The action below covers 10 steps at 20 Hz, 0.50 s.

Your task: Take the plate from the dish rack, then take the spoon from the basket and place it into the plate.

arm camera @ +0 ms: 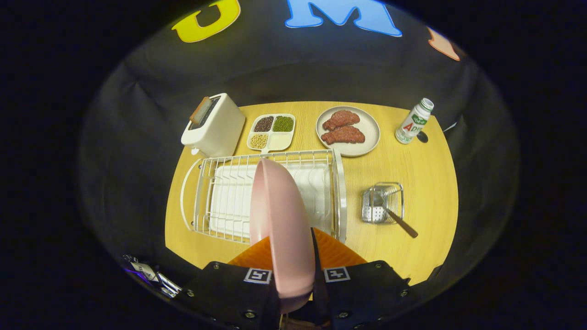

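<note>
A pink plate (280, 229) stands on edge above the white wire dish rack (321, 160), while the brown-handled spoon (398, 221) leans in the small wire basket (383, 202).

The hand-held gripper (293, 256) shows as two broad dark blocks side by side at the near end, one left and one right of a narrow central gap. Each block carries a small square black-and-white marker on its top face, close to the gap: the left marker (257, 276) and the right marker (336, 274). Small round screws (250, 314) dot the blocks near their corners and outer edges. From the blocks two flat, ribbed fingers (332, 252) reach forward, tapering toward the far end.
</note>
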Motion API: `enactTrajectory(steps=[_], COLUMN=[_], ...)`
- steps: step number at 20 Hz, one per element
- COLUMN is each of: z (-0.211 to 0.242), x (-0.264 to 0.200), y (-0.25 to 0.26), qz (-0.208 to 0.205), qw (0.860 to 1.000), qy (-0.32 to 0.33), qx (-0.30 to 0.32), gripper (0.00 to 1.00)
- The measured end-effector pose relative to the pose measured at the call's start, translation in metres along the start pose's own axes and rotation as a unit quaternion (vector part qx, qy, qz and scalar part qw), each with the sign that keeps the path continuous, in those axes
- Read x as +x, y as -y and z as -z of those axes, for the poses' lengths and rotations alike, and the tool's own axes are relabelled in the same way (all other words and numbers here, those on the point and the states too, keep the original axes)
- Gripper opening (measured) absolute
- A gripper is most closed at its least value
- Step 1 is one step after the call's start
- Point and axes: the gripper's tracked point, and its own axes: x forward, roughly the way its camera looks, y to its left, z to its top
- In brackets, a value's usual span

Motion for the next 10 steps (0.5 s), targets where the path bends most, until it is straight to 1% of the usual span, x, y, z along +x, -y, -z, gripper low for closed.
enactTrajectory(steps=[2, 5, 8, 10], z=[0.035, 0.089, 0.127, 0.144], x=[-0.006, 0.002, 0.026, 0.044], y=[0.004, 0.011, 0.018, 0.019], qz=[-0.018, -0.038, -0.060, -0.079], qw=[1.000, 0.999, 0.997, 0.994], qy=[-0.001, -0.011, -0.025, -0.031], qx=[0.010, 0.030, 0.048, 0.076], gripper=[0.27, 0.27, 0.27, 0.27])
